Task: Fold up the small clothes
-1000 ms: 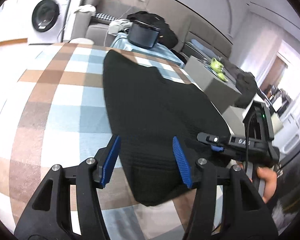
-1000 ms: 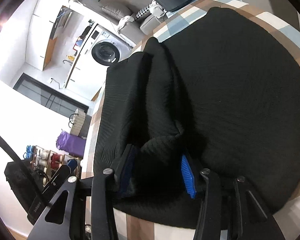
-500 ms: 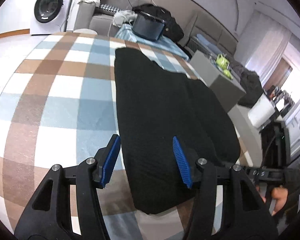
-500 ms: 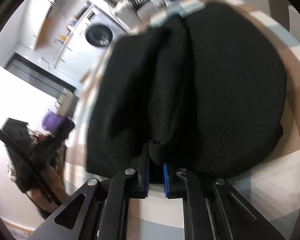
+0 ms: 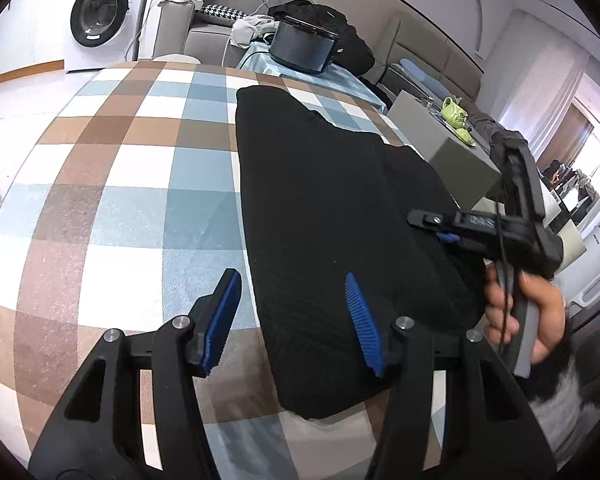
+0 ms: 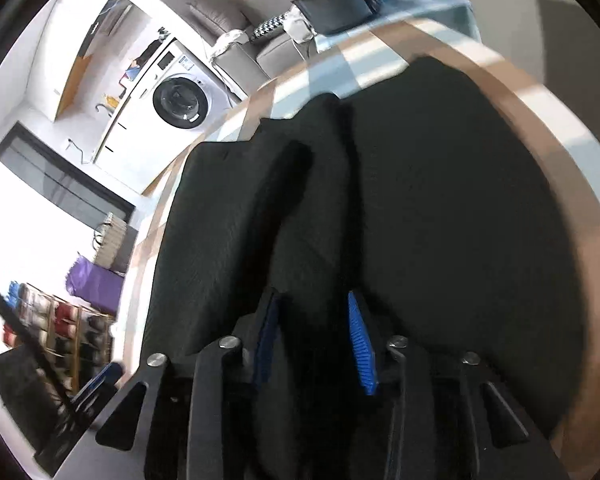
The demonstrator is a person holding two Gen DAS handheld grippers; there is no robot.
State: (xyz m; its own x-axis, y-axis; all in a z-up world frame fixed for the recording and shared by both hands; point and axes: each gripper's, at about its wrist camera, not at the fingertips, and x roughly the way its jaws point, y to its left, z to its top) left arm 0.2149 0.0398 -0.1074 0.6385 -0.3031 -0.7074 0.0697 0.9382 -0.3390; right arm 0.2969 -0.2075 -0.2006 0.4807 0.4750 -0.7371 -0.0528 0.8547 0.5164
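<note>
Left gripper (image 5: 290, 320) fingers (image 5: 220, 316) stand apart, nothing clamped; they straddle the near left edge of the black garment (image 5: 332, 216), one blue pad over the checked cloth, the other over the fabric. Can't tell whether the tips touch down.

Right gripper (image 6: 314, 336) fingers (image 6: 360, 344): a narrow gap, and its jaws have just been opening again after a tighter pinch. A raised ridge of the black garment (image 6: 460, 216) runs into that gap; whether the pads press on it, can't tell, since black fabric on black fingers hides the contact. Right view is motion-blurred.

Garment lies lengthwise on the surface (image 5: 112, 184), which is covered in a brown, blue and white check. It's folded along its length, with a seam line running down the right half and a doubled layer on that side. Near end is close to the surface's front edge.

From the left view, the right gripper (image 5: 440, 228) sits over the garment's right edge, with the person's hand (image 5: 532, 312) wrapped round its handle.

Background: washing machine (image 5: 96, 16), dark bin (image 5: 302, 48) on a side table.
</note>
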